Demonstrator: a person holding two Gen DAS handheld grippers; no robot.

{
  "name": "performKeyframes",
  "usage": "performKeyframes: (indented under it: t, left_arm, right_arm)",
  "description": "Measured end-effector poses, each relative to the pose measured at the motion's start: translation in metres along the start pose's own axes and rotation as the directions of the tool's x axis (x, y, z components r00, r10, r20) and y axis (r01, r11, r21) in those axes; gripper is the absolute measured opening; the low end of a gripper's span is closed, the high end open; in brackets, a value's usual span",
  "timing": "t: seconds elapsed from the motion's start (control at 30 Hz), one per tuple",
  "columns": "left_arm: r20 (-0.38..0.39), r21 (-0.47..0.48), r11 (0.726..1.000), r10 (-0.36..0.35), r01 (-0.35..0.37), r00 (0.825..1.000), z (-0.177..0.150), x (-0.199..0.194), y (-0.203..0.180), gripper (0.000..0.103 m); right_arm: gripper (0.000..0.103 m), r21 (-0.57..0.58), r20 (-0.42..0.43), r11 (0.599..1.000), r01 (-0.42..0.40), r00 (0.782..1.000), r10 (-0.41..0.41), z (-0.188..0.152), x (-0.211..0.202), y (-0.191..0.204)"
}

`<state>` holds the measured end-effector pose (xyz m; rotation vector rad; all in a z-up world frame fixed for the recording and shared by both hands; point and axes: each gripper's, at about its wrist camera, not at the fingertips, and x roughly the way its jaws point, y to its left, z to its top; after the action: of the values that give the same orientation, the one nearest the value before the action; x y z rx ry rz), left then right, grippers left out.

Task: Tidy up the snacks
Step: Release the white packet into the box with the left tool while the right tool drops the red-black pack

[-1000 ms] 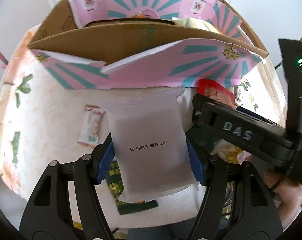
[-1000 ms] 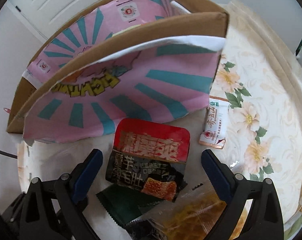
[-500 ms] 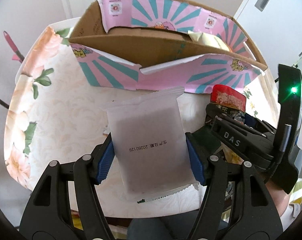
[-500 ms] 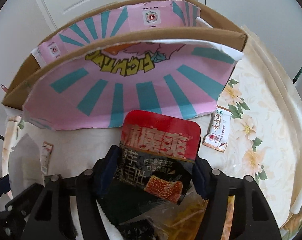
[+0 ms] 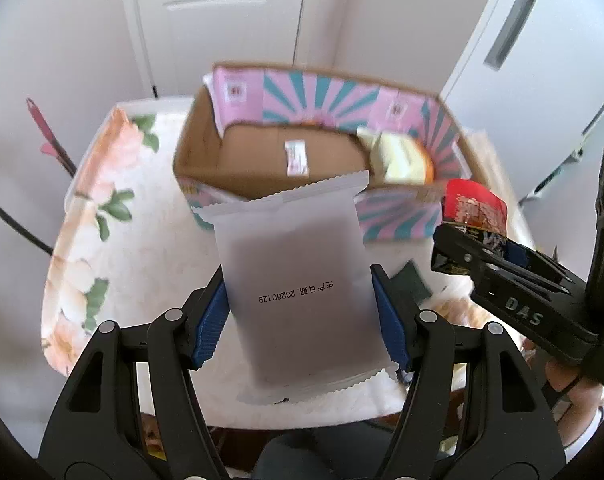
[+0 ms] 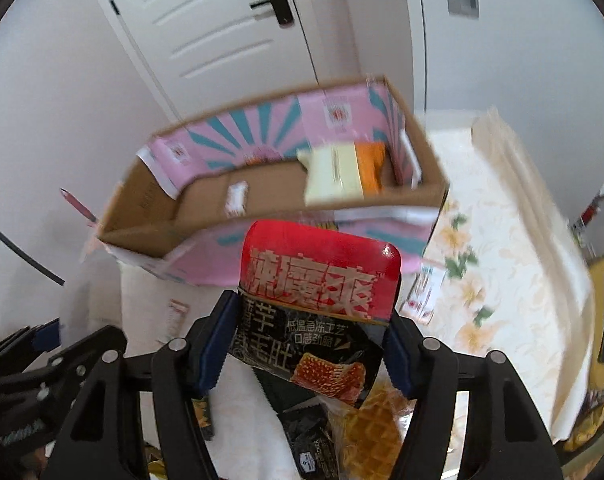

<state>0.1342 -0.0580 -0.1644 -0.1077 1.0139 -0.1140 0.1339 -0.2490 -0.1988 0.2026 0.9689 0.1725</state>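
My left gripper (image 5: 302, 320) is shut on a white snack packet (image 5: 298, 276) with a printed date, held above the table in front of the cardboard box (image 5: 200, 148). My right gripper (image 6: 307, 344) is shut on a red and black snack packet (image 6: 317, 304), also lifted, below the box (image 6: 142, 200) in its view. In the left wrist view that red packet (image 5: 473, 208) and the right gripper (image 5: 461, 250) show at the right. The box has pink and teal flaps and holds a pale yellow packet (image 6: 333, 176) and an orange one (image 6: 369, 168) at its right end.
A flowered tablecloth (image 5: 102, 208) covers the round table. Loose snacks lie near the front: a waffle packet (image 6: 369, 432), a dark packet (image 6: 302, 412) and a small white sachet (image 6: 425, 292) right of the box. White doors (image 6: 206, 32) stand behind. A person's hand (image 5: 573, 384) holds the right gripper.
The right gripper closed on the red and black packet and lifted it off the table. Both grippers rose with their packets, so the box's inside now shows from above.
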Motion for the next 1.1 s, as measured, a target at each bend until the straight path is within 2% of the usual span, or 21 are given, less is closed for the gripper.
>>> performKeyframes:
  t: [0.23, 0.33, 0.47, 0.57, 0.73, 0.8, 0.83, 0.93, 1.1]
  left_arm:
    - [0.078, 0.005, 1.000, -0.017, 0.017, 0.997, 0.045, -0.019, 0.000, 0.063]
    - [0.075, 0.036, 0.999, -0.021, 0.019, 0.997, 0.075, -0.014, 0.004, 0.063]
    - [0.018, 0.087, 0.995, -0.047, 0.045, 0.999, 0.108, 0.014, 0.010, 0.063]
    - [-0.055, 0.133, 0.990, -0.049, 0.056, 0.997, 0.125, 0.049, 0.013, 0.063]
    - [-0.173, 0.193, 0.978, -0.046, 0.079, 0.984, 0.130, 0.106, 0.016, 0.063]
    - [-0.193, 0.204, 0.975, -0.044, 0.083, 0.980, 0.125, 0.121, 0.017, 0.065]
    - [-0.199, 0.209, 0.974, -0.042, 0.084, 0.979, 0.125, 0.126, 0.018, 0.068]
    - [-0.185, 0.240, 0.969, -0.019, 0.064, 0.982, 0.126, 0.134, 0.020, 0.101]
    - [-0.168, 0.251, 0.966, -0.018, 0.060, 0.986, 0.124, 0.127, 0.028, 0.103]
  right_arm:
    - [0.062, -0.074, 0.080, 0.996, -0.053, 0.995, 0.059, 0.043, -0.040, 0.000]
    - [0.062, -0.101, 0.098, 0.993, -0.058, 0.993, 0.068, 0.063, -0.043, 0.005]
    - [0.062, -0.106, 0.096, 0.992, -0.066, 0.992, 0.076, 0.085, -0.035, 0.011]
    - [0.062, -0.092, 0.089, 0.994, -0.051, 0.994, 0.059, 0.096, -0.025, 0.012]
    - [0.062, -0.016, 0.057, 0.999, -0.037, 0.998, 0.037, 0.103, -0.004, 0.009]
    - [0.062, 0.006, 0.042, 0.999, -0.033, 0.999, 0.032, 0.106, 0.005, 0.009]
    - [0.062, 0.012, 0.037, 1.000, -0.024, 0.999, 0.023, 0.106, 0.009, 0.010]
    - [0.062, 0.030, 0.018, 1.000, -0.002, 1.000, 0.001, 0.105, 0.020, 0.010]
    - [0.062, 0.065, -0.007, 0.998, 0.010, 1.000, -0.009, 0.106, 0.031, 0.008]
